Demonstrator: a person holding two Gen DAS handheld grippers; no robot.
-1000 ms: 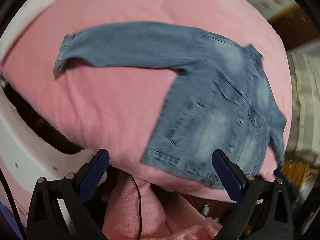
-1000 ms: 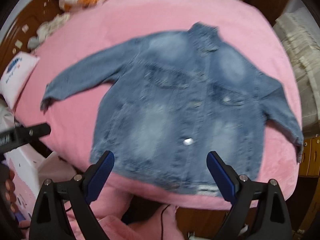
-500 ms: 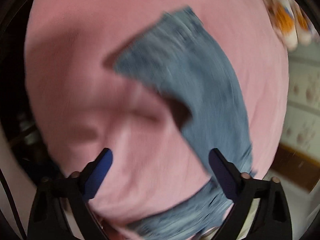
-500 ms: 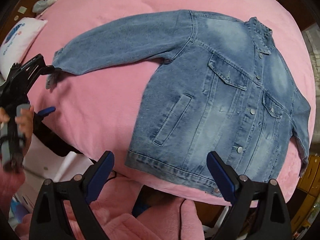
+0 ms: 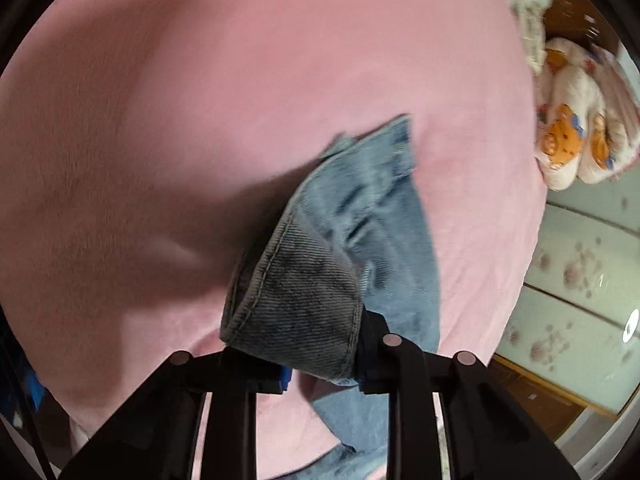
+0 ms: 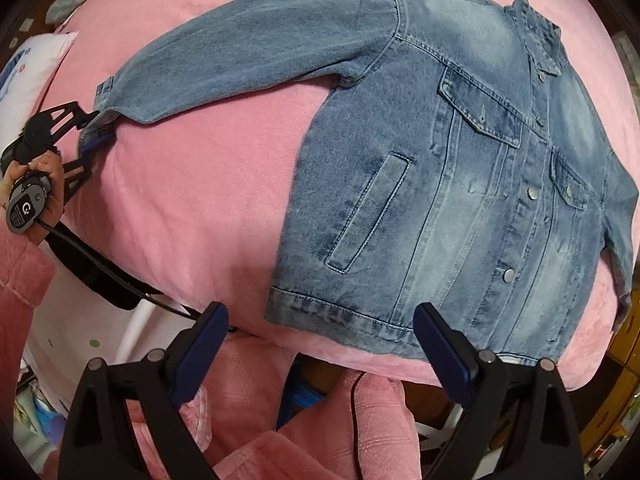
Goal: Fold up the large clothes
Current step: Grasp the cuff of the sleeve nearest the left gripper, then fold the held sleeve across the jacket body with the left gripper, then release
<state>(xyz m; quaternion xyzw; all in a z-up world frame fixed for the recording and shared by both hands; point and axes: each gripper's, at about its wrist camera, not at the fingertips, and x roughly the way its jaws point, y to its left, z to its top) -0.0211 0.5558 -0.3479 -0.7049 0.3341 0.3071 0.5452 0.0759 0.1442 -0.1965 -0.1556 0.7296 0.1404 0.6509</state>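
Nearest in the left wrist view, the left gripper (image 5: 320, 364) is clenched on the sleeve cuff (image 5: 296, 300) of the denim jacket (image 6: 460, 168): dark, ribbed twill with a stitched hem bunches up over both fingers and hides their pads. The sleeve (image 5: 376, 216) trails away from the cuff across the pink blanket (image 5: 200, 100), its paler fabric creased and slightly blurred, and casts a broad shadow to its left.

In the right wrist view, the right gripper (image 6: 320, 356) hangs released — its blue-padded fingers (image 6: 200, 354) spread wide, touching nothing, just short of the jacket's hem (image 6: 340, 316). Folds of pink quilted cloth (image 6: 320, 432) lie below the fingers. The jacket lies flat and front-up on the blanket, buttoned, with metal snaps (image 6: 532, 192), two flap chest pockets (image 6: 480, 112), a slanted welt pocket (image 6: 368, 212) and faded patches on the chest; its collar (image 6: 536, 36) points to the far side. One sleeve stretches left to the blanket's edge, where the left gripper (image 6: 86, 132) pinches its end, held by a bare hand (image 6: 40, 184) with a black cable (image 6: 100, 264) running from the grip.

Around the bed — a white printed pillow (image 6: 28, 76) at the left edge, a rolled quilt with orange cartoon figures (image 5: 576, 132) and crumpled pale cloth (image 5: 528, 8) at the far corner, and beyond them pale cupboard panels with a paw-like print (image 5: 580, 280).
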